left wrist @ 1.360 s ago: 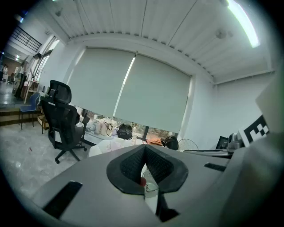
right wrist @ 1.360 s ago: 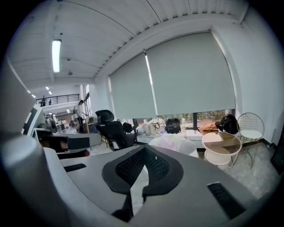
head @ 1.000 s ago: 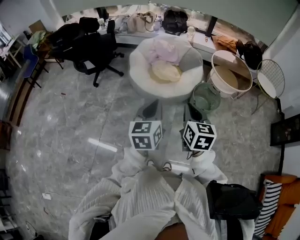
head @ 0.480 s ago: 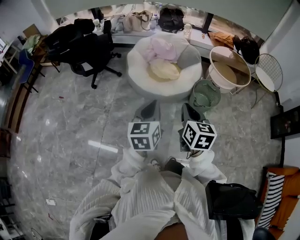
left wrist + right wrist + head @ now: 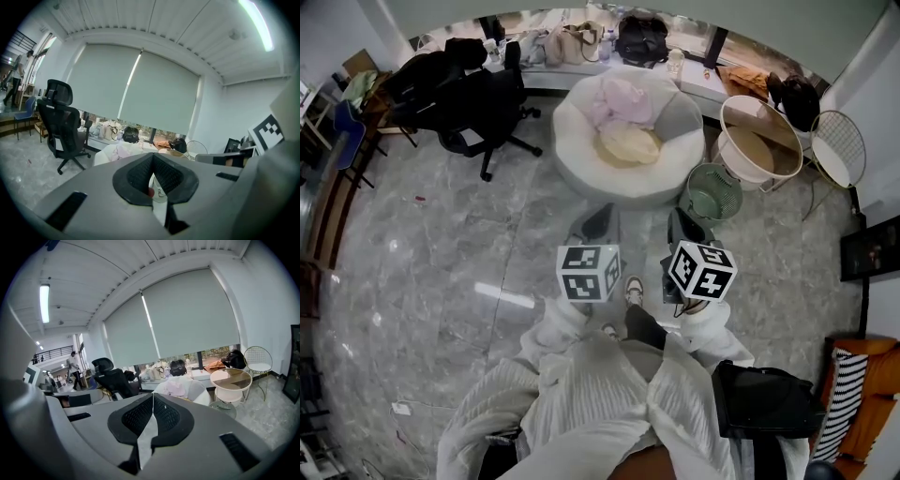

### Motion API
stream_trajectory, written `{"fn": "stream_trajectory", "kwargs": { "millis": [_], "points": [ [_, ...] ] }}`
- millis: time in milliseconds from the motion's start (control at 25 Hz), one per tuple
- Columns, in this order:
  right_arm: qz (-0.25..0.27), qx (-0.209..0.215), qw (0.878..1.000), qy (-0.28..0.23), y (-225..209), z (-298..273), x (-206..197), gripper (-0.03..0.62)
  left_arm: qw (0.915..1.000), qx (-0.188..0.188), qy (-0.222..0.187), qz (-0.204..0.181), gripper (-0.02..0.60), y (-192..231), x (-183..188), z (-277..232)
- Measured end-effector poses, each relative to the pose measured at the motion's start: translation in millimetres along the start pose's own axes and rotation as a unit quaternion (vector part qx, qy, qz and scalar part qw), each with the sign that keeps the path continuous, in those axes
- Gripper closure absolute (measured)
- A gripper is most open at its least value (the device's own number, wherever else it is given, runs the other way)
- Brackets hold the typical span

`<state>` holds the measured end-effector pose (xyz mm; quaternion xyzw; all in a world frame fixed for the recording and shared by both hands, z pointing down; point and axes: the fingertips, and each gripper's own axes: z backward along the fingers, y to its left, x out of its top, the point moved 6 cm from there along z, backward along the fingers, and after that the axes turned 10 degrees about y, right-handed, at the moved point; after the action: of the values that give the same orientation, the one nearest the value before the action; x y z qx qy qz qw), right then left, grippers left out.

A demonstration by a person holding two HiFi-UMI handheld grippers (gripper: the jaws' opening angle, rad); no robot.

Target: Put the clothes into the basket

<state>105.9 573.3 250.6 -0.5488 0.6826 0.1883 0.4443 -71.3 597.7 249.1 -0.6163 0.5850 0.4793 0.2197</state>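
Clothes point(image 5: 623, 120) atop round white cushion point(image 5: 579, 161), green basket point(image 5: 711, 193) just beside

The person's wearing a cream ribbed knit top point(image 5: 600, 403) with chunky sleeves point(image 5: 492, 408) that bunch into thick cuffs point(image 5: 562, 321), plus dark trousers point(image 5: 643, 328) and a pale shoe point(image 5: 634, 289). Both tools are the same build. The left gripper point(image 5: 598, 223) and right gripper point(image 5: 684, 228) have smooth matte grey shells, wide and rounded. Each one carries a white cube point(image 5: 589, 272) printed with black square markers. In the gripper views the jaws are lined with black pads point(image 5: 139, 174) with a fine mesh-like texture, and together they make a rounded shield shape with a V notch. Dark rectangular slots point(image 5: 65, 211) sit in the shell on either side.
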Motion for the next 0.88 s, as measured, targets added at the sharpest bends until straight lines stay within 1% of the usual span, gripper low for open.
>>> {"fn": "stream_trajectory", "kwargs": {
  "millis": [200, 400, 760, 880],
  "points": [
    [-0.002, 0.005, 1.000, -0.001, -8, -24, 18, 0.569, 0.9999, 0.005, -0.002, -0.010, 0.575, 7, 18, -22],
    [0.006, 0.012, 1.000, 0.007, -21, -55, 45, 0.569, 0.9999, 0.011, -0.004, -0.008, 0.575, 13, 43, -56],
    [0.019, 0.021, 1.000, 0.005, -57, -106, 101, 0.569, 0.9997, 0.023, -0.008, 0.003, 0.575, 19, 79, -119],
    [0.015, 0.024, 1.000, 0.003, -75, -125, 122, 0.569, 0.9996, 0.027, -0.011, 0.001, 0.575, 18, 98, -146]
  ]
}}
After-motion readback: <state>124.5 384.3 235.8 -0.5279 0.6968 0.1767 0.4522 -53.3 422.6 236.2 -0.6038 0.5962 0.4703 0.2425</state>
